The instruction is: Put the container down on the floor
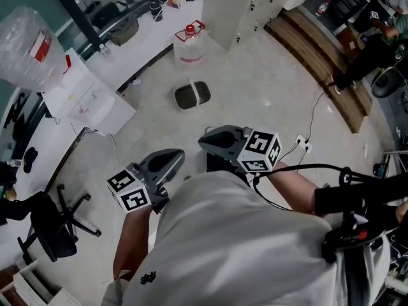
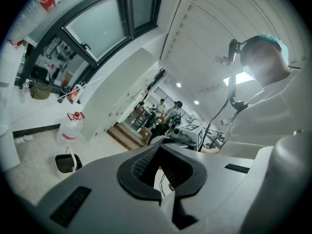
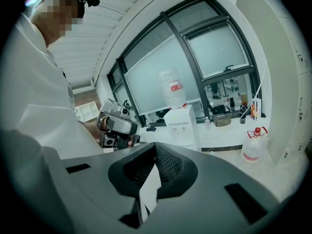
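Observation:
The container, a small dark bin with a white rim and a white handle, stands upright on the pale floor ahead of me; it also shows low at the left of the left gripper view. Both grippers hang close to my body, well short of the bin and apart from it. My left gripper is shut with nothing between its jaws. My right gripper is also shut and empty.
A clear water jug with a red cap stands just beyond the bin. A white water dispenser with a big bottle is at the left, and an office chair at the near left. Wooden steps rise at the right. Cables trail across the floor.

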Motion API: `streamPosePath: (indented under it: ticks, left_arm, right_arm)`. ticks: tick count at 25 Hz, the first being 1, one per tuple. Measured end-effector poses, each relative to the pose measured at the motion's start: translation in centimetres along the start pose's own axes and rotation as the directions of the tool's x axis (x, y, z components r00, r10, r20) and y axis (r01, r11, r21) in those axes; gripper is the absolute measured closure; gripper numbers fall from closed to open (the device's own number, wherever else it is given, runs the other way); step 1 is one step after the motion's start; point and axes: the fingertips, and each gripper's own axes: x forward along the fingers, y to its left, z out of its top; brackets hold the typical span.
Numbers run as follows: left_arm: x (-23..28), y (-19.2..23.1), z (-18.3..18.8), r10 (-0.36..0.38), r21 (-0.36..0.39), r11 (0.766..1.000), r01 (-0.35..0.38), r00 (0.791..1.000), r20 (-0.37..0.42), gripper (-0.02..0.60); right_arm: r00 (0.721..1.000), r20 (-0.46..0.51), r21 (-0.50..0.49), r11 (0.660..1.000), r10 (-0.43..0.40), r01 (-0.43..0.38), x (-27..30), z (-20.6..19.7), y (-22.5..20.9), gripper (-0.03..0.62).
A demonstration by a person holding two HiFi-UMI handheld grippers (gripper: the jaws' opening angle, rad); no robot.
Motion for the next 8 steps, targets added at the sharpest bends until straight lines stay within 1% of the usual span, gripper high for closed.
streamPosePath:
  ticks: [8]
  left_arm:
    - [-0.37, 0.34, -0.52, 0.037, -0.014, 0.999, -0.037, 0.999, 0.008, 0.572]
  right_arm:
    - [0.999, -0.003, -0.006, 0.999, 0.043, -0.043, 0.77, -0.18, 0.41, 0.577]
